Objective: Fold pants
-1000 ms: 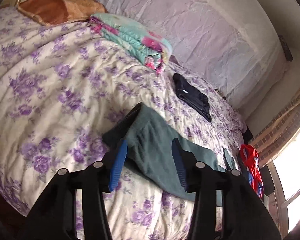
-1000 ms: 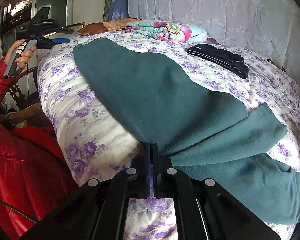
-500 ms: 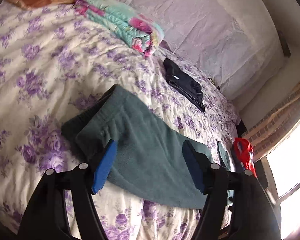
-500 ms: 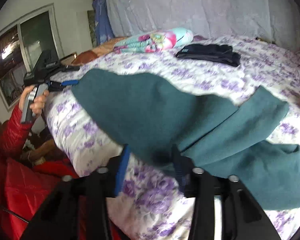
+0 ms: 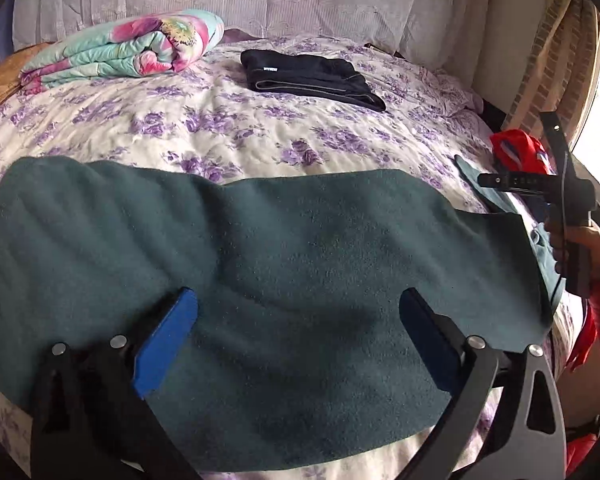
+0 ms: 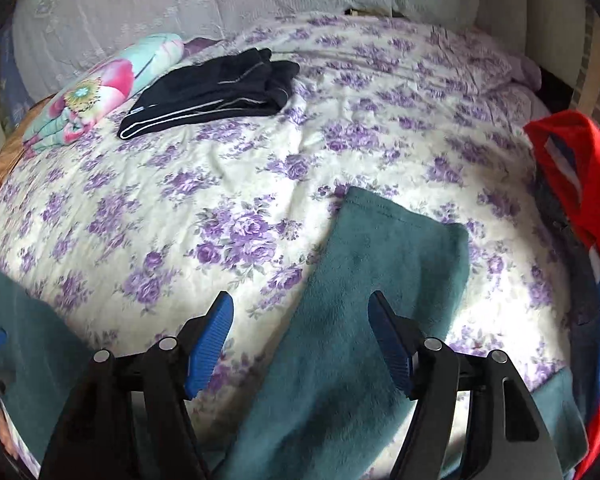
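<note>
The teal fleece pants (image 5: pixel 284 248) lie folded lengthwise across the near side of the floral bedspread (image 5: pixel 260 128). My left gripper (image 5: pixel 296 340) hovers over their middle, its jaws opening wide; the cloth lies below and between the blue pads, which do not press on it. In the right wrist view one teal leg end (image 6: pixel 384 272) runs away from me. My right gripper (image 6: pixel 300 340) hangs above it with jaws opening; no cloth is pinched. The right gripper (image 5: pixel 540 184) also shows in a hand at the right edge of the left wrist view.
Folded black pants (image 5: pixel 312 76) (image 6: pixel 216 92) lie at the back of the bed. A folded floral quilt (image 5: pixel 128 48) sits at the back left. A red and blue garment (image 6: pixel 572 184) hangs at the right edge. White fabric covers the wall behind.
The right gripper, shut on the teal pants a second ago, has let go and opened. The left gripper has opened wider. Both views swung round to face the bed's far side.
</note>
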{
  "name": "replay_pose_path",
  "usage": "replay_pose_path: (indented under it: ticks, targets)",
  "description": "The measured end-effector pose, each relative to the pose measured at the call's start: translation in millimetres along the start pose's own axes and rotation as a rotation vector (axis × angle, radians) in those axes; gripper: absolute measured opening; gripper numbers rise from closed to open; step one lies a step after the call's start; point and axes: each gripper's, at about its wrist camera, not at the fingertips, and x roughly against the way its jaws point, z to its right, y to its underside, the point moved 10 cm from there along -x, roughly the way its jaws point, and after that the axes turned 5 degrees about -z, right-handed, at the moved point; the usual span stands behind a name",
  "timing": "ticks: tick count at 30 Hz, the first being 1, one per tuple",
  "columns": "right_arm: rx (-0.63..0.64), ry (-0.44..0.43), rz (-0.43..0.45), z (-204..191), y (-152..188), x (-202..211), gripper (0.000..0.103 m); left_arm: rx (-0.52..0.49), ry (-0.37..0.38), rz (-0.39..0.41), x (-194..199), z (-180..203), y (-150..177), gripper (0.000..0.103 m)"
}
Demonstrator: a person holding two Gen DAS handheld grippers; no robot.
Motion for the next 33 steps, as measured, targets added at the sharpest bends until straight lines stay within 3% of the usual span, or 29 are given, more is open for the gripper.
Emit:
replay_pose_path:
  ticks: [3, 5, 7, 9, 11, 15, 19, 20, 23, 27, 31, 32, 33]
  targets:
    - [-0.015, 0.05, -0.025, 7.7, 1.3, -13.0, 0.07, 0.048, 0.072, 0.025, 2.4, -4.0, -2.7, 0.098]
    - [-0.009, 0.087, -0.042, 14.5, 4.5, -17.6, 0.07, 0.042, 0.075, 0.031, 2.2, -1.2, -2.3, 0.098]
    - [0.007, 0.077, -0.046, 18.6, 8.6, -20.5, 0.057, 0.037, 0.069, 0.03, 0.9, 0.1, -2.2, 0.098]
    - [0.036, 0.084, -0.022, 21.4, 9.4, -15.9, 0.021, 0.039, 0.074, 0.032, 1.2, 0.5, -2.3, 0.098]
    - [0.028, 0.032, 0.011, 20.8, 10.7, -3.1, 0.005, 0.038, 0.074, 0.032, 1.1, 0.5, -2.4, 0.098]
    - [-0.032, -0.04, 0.141, 33.9, 18.1, 49.9, 0.002, 0.037, 0.07, 0.03, 0.6, 0.0, -2.2, 0.098]
    - [-0.238, -0.113, 0.283, 92.2, 52.0, 117.0, 0.003, 0.037, 0.069, 0.03, 0.1, -0.3, -2.3, 0.098]
    - [-0.283, -0.112, 0.298, 106.5, 60.8, 124.0, 0.008, 0.037, 0.068, 0.029, -0.2, -0.4, -2.3, 0.098]
    - [-0.308, -0.045, 0.237, 114.6, 68.1, 111.3, 0.071, 0.035, 0.043, 0.017, -3.2, -1.4, -2.1, 0.098]
    - [-0.094, -0.062, 0.22, 44.8, 32.5, 81.5, 0.071, 0.03, 0.033, 0.016, -3.4, -1.4, -1.4, 0.098]
    - [0.043, -0.004, 0.099, -7.9, 5.9, 23.5, 0.068, 0.029, 0.036, 0.017, -2.9, -1.8, -1.7, 0.098]
    - [0.074, 0.027, 0.072, -11.7, 5.2, 9.3, 0.06, 0.028, 0.04, 0.018, -2.5, -1.9, -1.6, 0.098]
    - [0.084, 0.05, 0.054, -9.9, 6.2, -0.2, 0.028, 0.028, 0.046, 0.02, -1.7, -2.3, -1.6, 0.098]
